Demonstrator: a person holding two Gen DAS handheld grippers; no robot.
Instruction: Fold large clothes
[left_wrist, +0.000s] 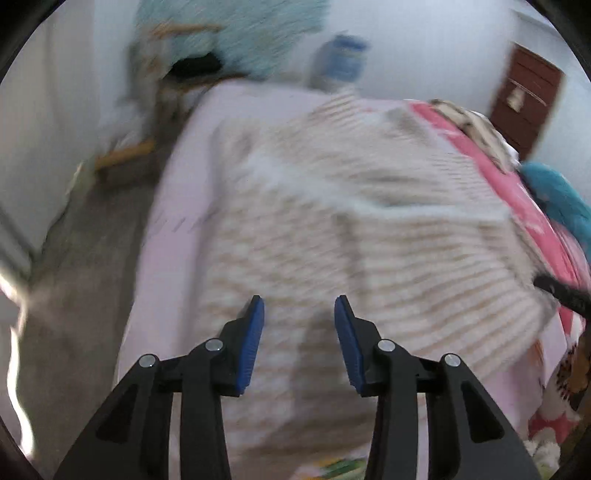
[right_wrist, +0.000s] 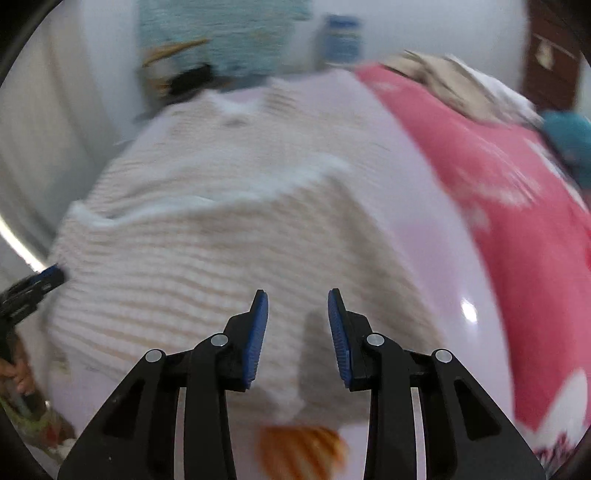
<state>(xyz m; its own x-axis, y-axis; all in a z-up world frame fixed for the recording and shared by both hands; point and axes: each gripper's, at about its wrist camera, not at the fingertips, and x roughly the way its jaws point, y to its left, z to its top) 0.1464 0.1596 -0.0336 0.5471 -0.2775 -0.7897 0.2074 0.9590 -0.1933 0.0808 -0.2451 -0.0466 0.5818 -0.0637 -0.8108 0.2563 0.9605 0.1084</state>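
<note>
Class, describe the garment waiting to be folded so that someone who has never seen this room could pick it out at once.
Start at the bed, covered in a pale lilac sheet. Spread flat across its middle lies the striped sweater. It is knitted in thin cream and beige bands with white trim, unlike the plain pink cloth beside it and the crumpled pile of clothes at the far end.

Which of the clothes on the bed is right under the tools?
The cream striped knitted sweater, spread flat on the pale bed sheet. Both open tools, left and right, point at it; the crumpled beige clothes lie far behind.
</note>
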